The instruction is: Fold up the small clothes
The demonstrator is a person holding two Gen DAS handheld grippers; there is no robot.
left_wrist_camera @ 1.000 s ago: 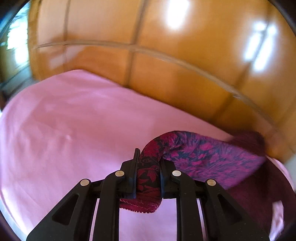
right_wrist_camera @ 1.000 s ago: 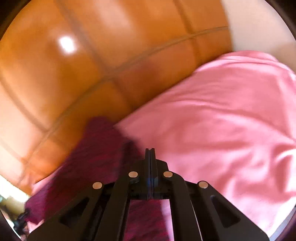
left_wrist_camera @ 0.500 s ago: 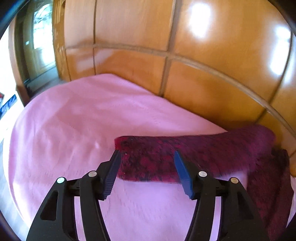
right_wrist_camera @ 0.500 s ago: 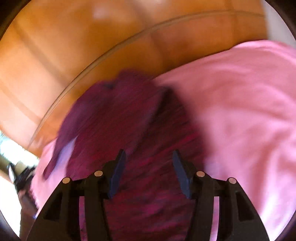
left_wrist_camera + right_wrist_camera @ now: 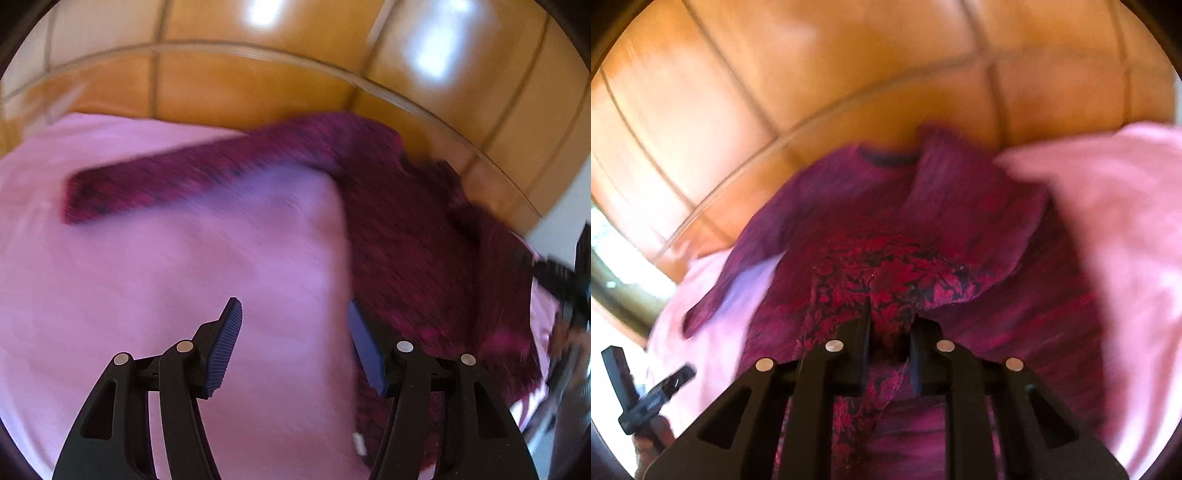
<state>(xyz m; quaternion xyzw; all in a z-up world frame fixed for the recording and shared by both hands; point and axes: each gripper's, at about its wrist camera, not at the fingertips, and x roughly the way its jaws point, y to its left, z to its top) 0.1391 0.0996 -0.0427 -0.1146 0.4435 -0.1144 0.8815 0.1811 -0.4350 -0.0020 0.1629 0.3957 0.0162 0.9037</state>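
A dark magenta patterned top lies spread on the pink bedsheet, one long sleeve stretched out to the left. My left gripper is open and empty, hovering over the sheet just left of the top's body. In the right wrist view the top lies with its neckline toward the headboard. My right gripper is shut on a bunched fold of the top and lifts it slightly. The left gripper also shows in the right wrist view at the lower left.
A glossy wooden headboard runs along the far edge of the bed, close behind the top; it also shows in the right wrist view. Pink sheet extends to the right. The right gripper shows as a dark shape at the far right.
My left gripper let go of the sleeve, which now lies flat, and moved back and right. My right gripper opened over the top, then shut on a fold of it.
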